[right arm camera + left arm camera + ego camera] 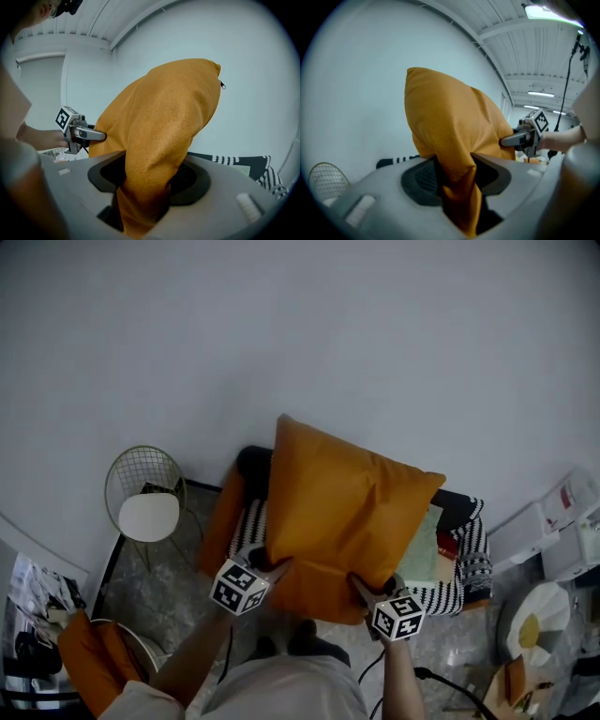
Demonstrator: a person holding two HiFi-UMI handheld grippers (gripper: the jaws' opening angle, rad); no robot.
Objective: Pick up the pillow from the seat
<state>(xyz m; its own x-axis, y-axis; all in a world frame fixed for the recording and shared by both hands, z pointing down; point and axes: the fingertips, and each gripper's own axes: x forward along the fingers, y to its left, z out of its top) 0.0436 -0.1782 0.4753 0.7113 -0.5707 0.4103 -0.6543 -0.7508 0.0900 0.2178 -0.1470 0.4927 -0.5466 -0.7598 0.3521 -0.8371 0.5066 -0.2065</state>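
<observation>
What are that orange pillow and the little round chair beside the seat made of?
Pillow: looks like soft matte fabric, perhaps suede-like; it creases and bunches where pinched. Chair: thin wire mesh back, probably metal, with a smooth white seat.

Grey left gripper (279, 568), right gripper (361, 585); black-and-white marker cubes (239, 587); pale shirt (291, 692).

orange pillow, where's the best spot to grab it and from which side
By its two lower corners, from the person's side: the orange pillow is soft and wide, and the left tongs and right tongs each pinch bunched fabric there, which holds it spread.
</observation>
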